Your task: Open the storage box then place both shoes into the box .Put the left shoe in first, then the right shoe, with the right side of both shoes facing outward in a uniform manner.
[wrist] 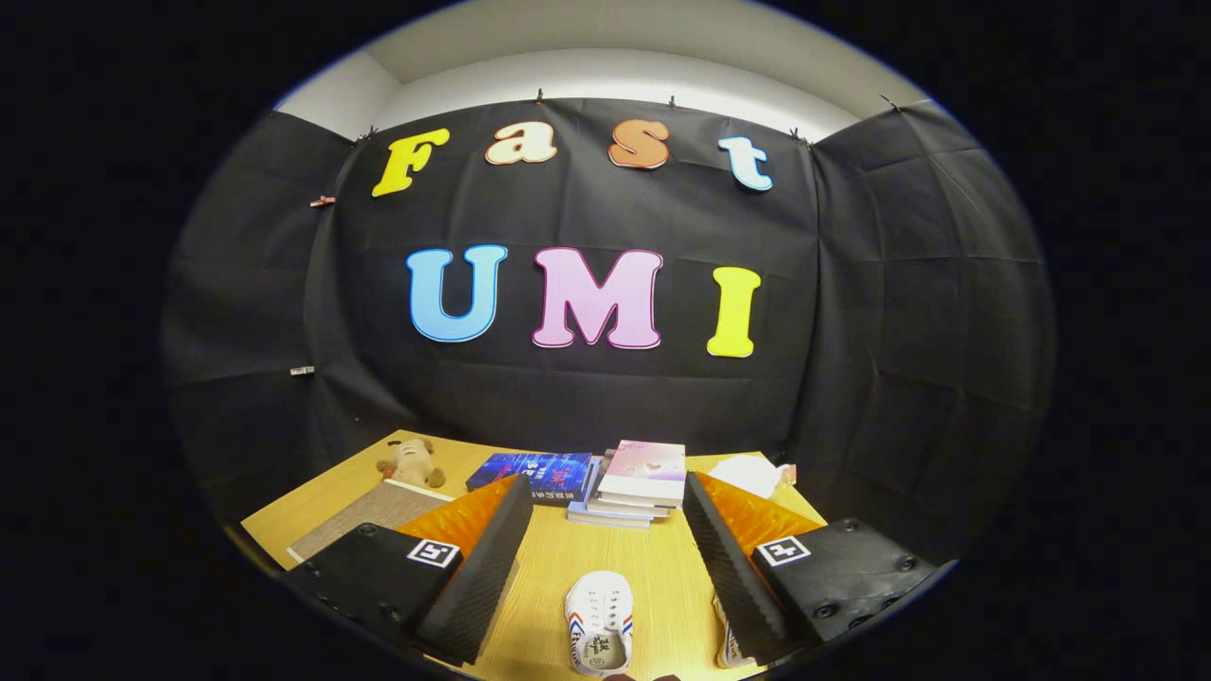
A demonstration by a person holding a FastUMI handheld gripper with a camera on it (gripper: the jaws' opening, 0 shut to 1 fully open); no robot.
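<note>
Tongs point(601, 567) gape over one shoe point(599, 632); another shoe point(727, 643) half-hidden.

a wooden table point(605, 567) carrying a stack of books point(636, 484), a dark blue book point(535, 473) lying flat just beside the stack, a stuffed toy point(409, 462), a grey mat point(364, 515) near the toy, and a white crumpled item point(749, 473).

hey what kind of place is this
Likely a staged recording booth: black cloth wall behind a wooden table with books, a plush toy and a shoe between the open tool fingers.
</note>
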